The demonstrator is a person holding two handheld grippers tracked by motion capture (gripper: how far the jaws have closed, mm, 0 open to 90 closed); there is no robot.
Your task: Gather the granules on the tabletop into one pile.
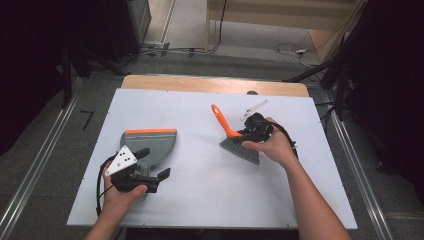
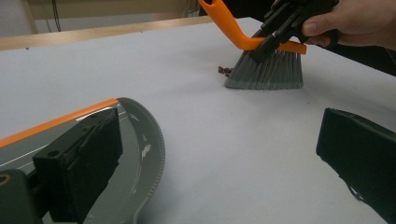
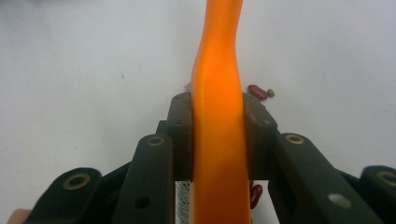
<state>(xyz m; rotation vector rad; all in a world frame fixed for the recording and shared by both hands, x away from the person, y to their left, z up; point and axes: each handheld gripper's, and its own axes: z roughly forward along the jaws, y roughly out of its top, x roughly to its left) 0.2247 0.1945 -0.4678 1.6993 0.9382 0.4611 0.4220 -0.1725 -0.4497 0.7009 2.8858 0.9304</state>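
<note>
Brush standing bristles-down on white table, orange handle being pinched in right gripper, beans just beside bristles. Left gripper resting jaws apart, straddling grey dustpan edge, not clamping.

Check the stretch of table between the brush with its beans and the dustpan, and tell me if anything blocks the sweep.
Nothing visible does. Bare white table lies between the brush, its beans and the dustpan.

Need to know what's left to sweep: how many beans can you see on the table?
At least 3: two beside the brush handle, one dark red and one small greenish, plus another red by the bristles. More may hide under the brush.
</note>
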